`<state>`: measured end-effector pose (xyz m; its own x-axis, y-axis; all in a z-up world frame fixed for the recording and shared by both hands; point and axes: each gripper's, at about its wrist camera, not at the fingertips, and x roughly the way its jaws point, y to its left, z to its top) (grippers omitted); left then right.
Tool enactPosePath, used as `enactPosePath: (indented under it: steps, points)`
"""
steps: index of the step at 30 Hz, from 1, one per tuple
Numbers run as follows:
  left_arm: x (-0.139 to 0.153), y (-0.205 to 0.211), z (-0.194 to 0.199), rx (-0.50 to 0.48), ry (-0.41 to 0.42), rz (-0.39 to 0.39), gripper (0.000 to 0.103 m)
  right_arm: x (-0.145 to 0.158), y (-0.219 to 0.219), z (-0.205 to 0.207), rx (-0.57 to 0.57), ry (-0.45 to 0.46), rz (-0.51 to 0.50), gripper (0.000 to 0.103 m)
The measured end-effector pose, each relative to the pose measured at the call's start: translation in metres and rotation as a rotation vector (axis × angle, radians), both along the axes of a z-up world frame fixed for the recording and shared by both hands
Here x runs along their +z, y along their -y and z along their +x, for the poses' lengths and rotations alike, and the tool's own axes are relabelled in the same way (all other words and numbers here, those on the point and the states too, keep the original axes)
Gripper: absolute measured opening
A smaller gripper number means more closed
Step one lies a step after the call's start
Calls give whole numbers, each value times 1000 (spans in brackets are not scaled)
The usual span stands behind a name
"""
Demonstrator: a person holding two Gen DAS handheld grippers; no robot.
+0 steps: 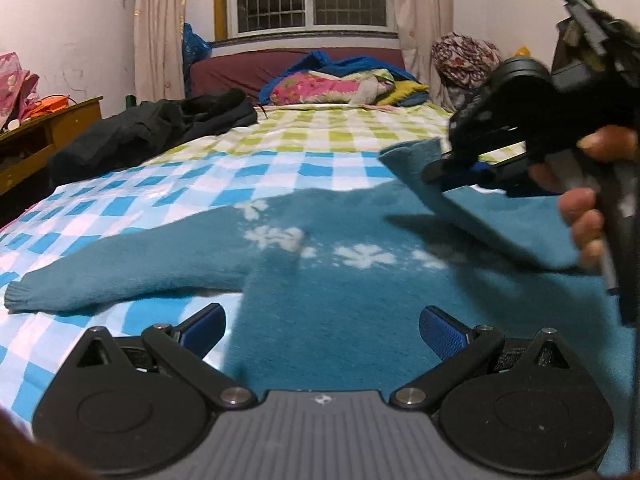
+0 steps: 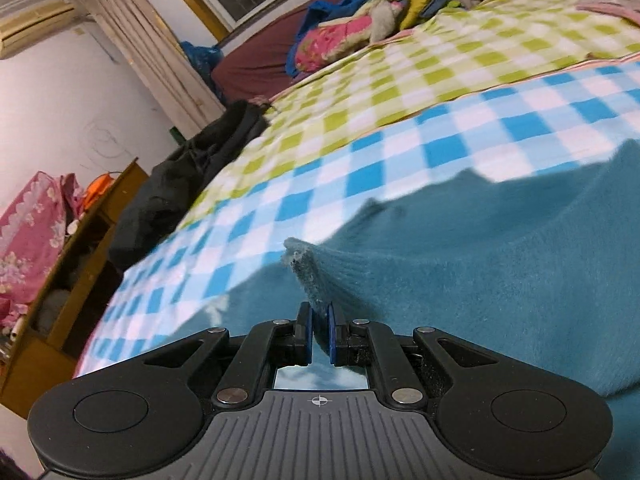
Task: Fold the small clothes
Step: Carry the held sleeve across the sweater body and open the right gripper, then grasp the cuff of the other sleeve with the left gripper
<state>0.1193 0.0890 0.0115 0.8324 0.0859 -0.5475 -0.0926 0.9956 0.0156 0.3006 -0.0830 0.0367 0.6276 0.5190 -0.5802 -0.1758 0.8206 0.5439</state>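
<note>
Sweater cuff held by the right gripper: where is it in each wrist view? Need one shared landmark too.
Left wrist: sweater cuff right of centre, lifted off the bed, clamped in the right gripper.
Right wrist: cuff at centre, just above the shut pads.
Shared landmark: black clothes on the bed's left edge.

A checked-sheet bed (image 1: 280,152) bears a teal sweater (image 1: 320,280), black clothing (image 1: 152,128) and bright bedding (image 1: 332,84).

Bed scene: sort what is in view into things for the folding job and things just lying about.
For the job:
teal sweater
its sleeve, pinched in the right gripper
left gripper, open

Lying about:
black garment
floral pillow
checked bedsheet
</note>
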Motion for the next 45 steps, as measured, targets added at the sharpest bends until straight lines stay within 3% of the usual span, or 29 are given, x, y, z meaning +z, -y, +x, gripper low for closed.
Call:
enactPosePath:
  steps: [11,19,26,30,33,37,41,45]
  points:
    - [-2,-13,-2,8,5,-13,103,-38,-44,8,6,-47,-16,8]
    - [-3,-17,-1,19,-2,-22,103,-38,-52,12,-17,-16,3,9]
    - [-5,-14,-2,9,3,-4,103,-50,-59,15,75,-36,-20,15]
    - [-5,-14,-2,6,10,-4,103,-48,-51,15,101,-56,43,23]
    - [-5,-12,-3,-3,18,0,103,-40,-45,7,136,-35,62,23]
    - [-4,-9,-4,-11,37,21,103,-23,-24,-14,132,48,-4,23]
    - [-4,-8,-5,-14,52,25,103,-18,15,-29,43,100,-103,23]
    - [-3,-14,-3,13,54,21,103,-39,49,-21,-58,-19,-157,22]
